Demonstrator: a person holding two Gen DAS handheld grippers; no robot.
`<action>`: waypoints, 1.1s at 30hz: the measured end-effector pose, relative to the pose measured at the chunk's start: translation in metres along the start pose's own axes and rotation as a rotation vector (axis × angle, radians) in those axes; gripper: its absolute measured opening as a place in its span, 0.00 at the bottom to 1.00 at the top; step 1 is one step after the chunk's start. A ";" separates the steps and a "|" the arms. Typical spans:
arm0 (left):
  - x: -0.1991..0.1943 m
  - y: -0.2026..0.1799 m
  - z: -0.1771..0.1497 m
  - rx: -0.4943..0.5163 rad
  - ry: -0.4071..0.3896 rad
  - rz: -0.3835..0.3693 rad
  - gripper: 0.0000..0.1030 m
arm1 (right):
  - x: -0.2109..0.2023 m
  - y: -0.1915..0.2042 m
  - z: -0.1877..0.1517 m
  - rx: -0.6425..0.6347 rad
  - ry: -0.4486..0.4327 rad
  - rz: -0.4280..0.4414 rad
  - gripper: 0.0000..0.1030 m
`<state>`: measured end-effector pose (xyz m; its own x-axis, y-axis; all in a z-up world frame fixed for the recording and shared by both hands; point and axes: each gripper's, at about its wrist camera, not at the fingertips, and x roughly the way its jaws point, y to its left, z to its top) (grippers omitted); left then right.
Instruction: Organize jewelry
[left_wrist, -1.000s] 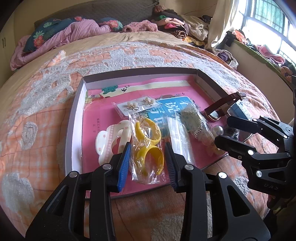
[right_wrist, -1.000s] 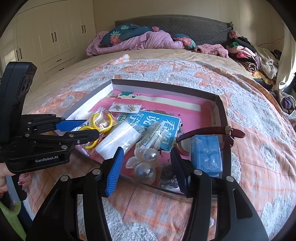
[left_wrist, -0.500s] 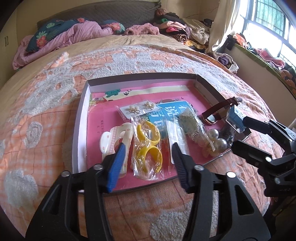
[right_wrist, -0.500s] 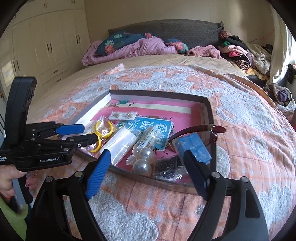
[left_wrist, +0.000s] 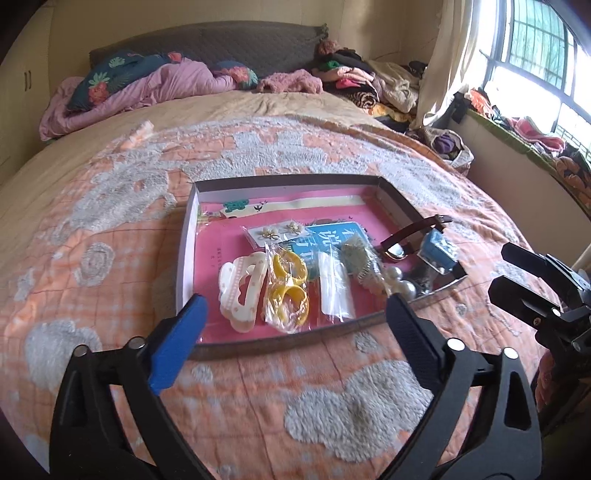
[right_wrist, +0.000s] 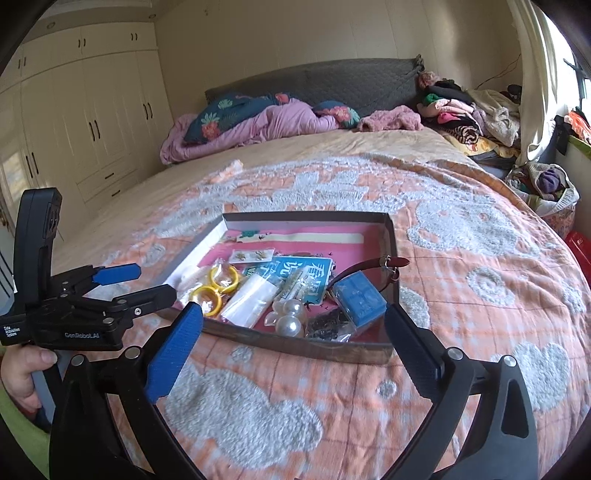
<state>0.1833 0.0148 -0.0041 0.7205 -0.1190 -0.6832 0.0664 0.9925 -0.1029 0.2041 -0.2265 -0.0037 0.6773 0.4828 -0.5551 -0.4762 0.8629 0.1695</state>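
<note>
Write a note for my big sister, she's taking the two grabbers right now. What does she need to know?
Left gripper: open, empty, held short of the tray's near edge.
Right gripper: open, empty, also short of the tray.
Tray sits on the bed's orange blanket.
Inside it: white hair claw, bagged yellow hoops, small clear bag, carded earrings, pearls, blue box, bag of dark beads. A brown strap hangs over the right wall.
Done: nothing looks sorted; the items lie jumbled.
Left: pick and arrange each piece.

glossy pearls (right_wrist: 290, 320) | clear crinkly plastic bag (left_wrist: 334, 286) | matt cardboard tray (left_wrist: 186, 236) | tufted cloth bedspread (left_wrist: 110, 206)
</note>
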 end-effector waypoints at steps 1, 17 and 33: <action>-0.004 -0.001 -0.001 -0.001 -0.002 0.001 0.91 | -0.004 0.001 -0.001 0.001 -0.006 0.001 0.96; -0.051 -0.012 -0.041 -0.025 -0.045 0.016 0.91 | -0.053 0.025 -0.033 -0.049 -0.063 -0.019 0.96; -0.054 -0.011 -0.083 -0.056 -0.034 0.029 0.91 | -0.054 0.032 -0.063 -0.039 -0.006 -0.018 0.96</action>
<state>0.0862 0.0083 -0.0263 0.7447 -0.0880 -0.6616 0.0069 0.9922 -0.1242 0.1171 -0.2344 -0.0201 0.6895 0.4682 -0.5526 -0.4850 0.8651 0.1277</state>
